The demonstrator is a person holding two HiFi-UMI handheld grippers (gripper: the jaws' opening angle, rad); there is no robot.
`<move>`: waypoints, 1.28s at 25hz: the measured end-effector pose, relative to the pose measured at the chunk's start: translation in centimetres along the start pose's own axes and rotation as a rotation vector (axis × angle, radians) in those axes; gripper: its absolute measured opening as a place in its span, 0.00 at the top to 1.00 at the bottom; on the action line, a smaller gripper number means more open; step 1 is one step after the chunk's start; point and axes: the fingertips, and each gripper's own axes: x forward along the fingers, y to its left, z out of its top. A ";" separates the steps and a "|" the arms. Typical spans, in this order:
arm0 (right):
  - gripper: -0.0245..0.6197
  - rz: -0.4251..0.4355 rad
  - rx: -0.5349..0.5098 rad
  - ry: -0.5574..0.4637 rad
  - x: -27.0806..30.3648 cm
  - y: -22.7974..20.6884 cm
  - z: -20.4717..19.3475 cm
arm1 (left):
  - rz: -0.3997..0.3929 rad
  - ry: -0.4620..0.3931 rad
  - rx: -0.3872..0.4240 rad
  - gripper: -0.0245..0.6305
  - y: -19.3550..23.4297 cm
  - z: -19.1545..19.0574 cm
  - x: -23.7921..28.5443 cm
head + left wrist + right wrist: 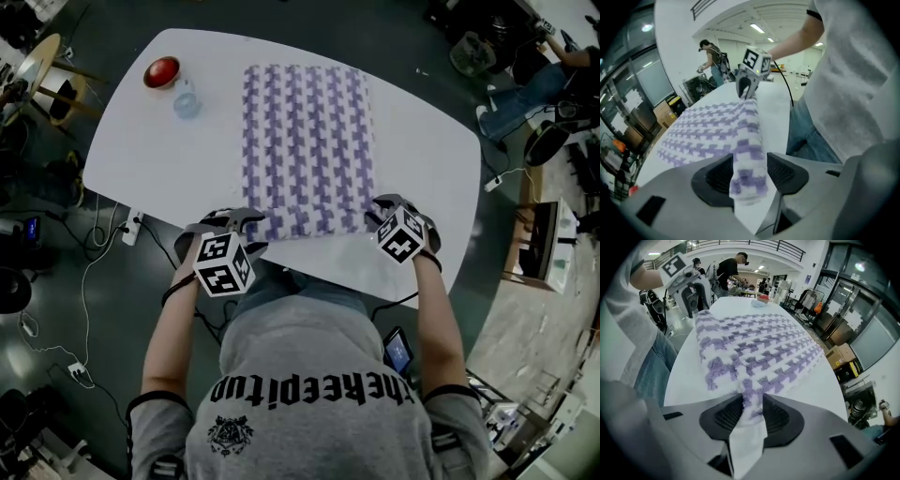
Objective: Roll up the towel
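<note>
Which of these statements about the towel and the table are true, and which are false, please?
1. The towel is already rolled up completely. False: most of it lies flat on the table; only its near edge is taken up.
2. The towel's near edge stands between the jaws of both the left gripper and the right gripper. True.
3. The red dome sits on the towel. False: it rests on bare table to the towel's left, apart from it, next to a small clear container.
4. The towel has a purple and white pattern. True.
</note>
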 end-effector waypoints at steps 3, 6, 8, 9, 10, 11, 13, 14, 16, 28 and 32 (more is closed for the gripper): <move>0.76 0.008 0.011 -0.027 -1.6 -1.9 -1.2 | -0.015 0.062 -0.027 0.65 -0.7 0.2 3.4; 0.75 -0.006 0.041 -0.085 -2.9 -2.1 0.1 | 0.011 0.058 -0.090 0.65 -0.4 -1.1 3.8; 0.75 -0.034 0.064 -0.123 -3.3 -1.1 2.1 | 0.021 0.066 -0.089 0.65 -0.6 -3.5 3.0; 0.75 -0.050 0.072 -0.138 -3.6 -0.6 3.0 | 0.019 0.074 -0.080 0.65 -0.9 -4.5 2.5; 0.74 -0.066 0.078 -0.151 -4.1 -0.4 3.7 | 0.016 0.083 -0.071 0.65 -1.1 -5.2 2.1; 0.73 -0.084 0.082 -0.163 -4.6 -0.4 4.1 | 0.013 0.091 -0.065 0.65 -1.3 -5.5 1.8; 0.73 -0.115 0.091 -0.190 -5.8 -0.9 4.2 | 0.009 0.101 -0.060 0.65 -1.4 -5.4 1.8; 0.73 -0.116 0.091 -0.205 -6.2 -1.1 4.1 | 0.006 0.103 -0.061 0.65 -1.4 -5.2 2.1; 0.73 -0.086 0.060 -0.221 -6.2 -1.0 3.7 | 0.001 0.102 -0.065 0.65 -0.7 -4.7 3.3; 0.75 -0.078 -0.313 0.051 2.6 1.9 -1.4 | 0.044 0.114 -0.051 0.77 1.9 -4.4 6.5; 0.86 -0.045 -0.319 0.050 0.4 2.3 -1.9 | 0.000 0.103 -0.055 0.83 1.5 -2.9 5.3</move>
